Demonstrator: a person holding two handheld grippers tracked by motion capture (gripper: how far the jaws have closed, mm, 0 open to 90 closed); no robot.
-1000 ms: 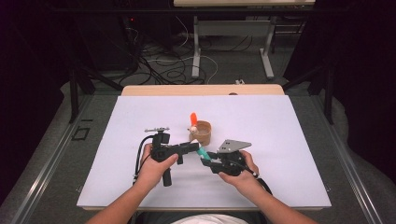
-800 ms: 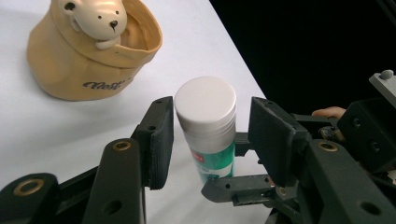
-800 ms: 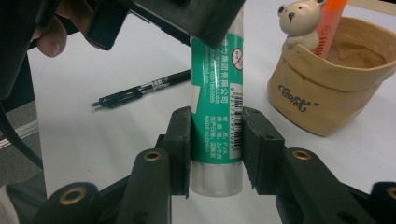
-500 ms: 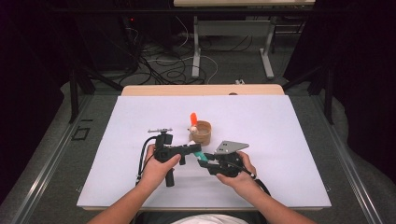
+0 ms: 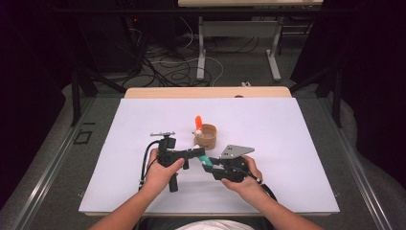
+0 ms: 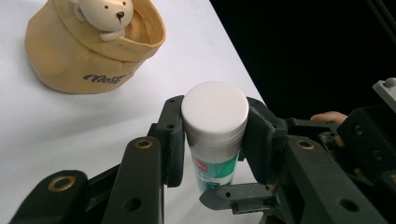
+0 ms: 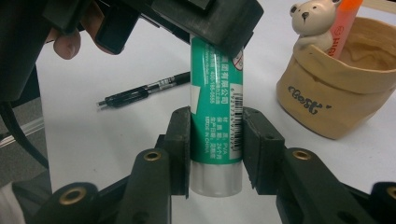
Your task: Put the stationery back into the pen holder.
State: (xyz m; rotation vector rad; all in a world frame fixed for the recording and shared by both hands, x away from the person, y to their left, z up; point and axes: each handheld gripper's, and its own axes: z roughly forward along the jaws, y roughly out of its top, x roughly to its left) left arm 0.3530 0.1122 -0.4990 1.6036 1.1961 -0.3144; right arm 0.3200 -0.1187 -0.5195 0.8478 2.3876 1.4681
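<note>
Since the earlier frame little has shifted on the table, but the left gripper's (image 5: 200, 154) jaws have just been closing, and its pads are now seen pressed on the white cap end of the green glue stick (image 5: 205, 160). At lower left of centre in the high view, this gripper is held in the person's left hand (image 5: 161, 171). A black pen (image 5: 161, 134) is seen lying just above it on the white table (image 5: 297, 143). At the centre, the glue stick is held between both grippers, clear of the table surface. Above it, a tan bear pot (image 5: 206, 136) with an orange marker (image 5: 198, 120) is stood. To the right, the right gripper (image 5: 210, 167) is found clamped on the stick's lower body (image 7: 216, 135), its pads set against both sides
</note>
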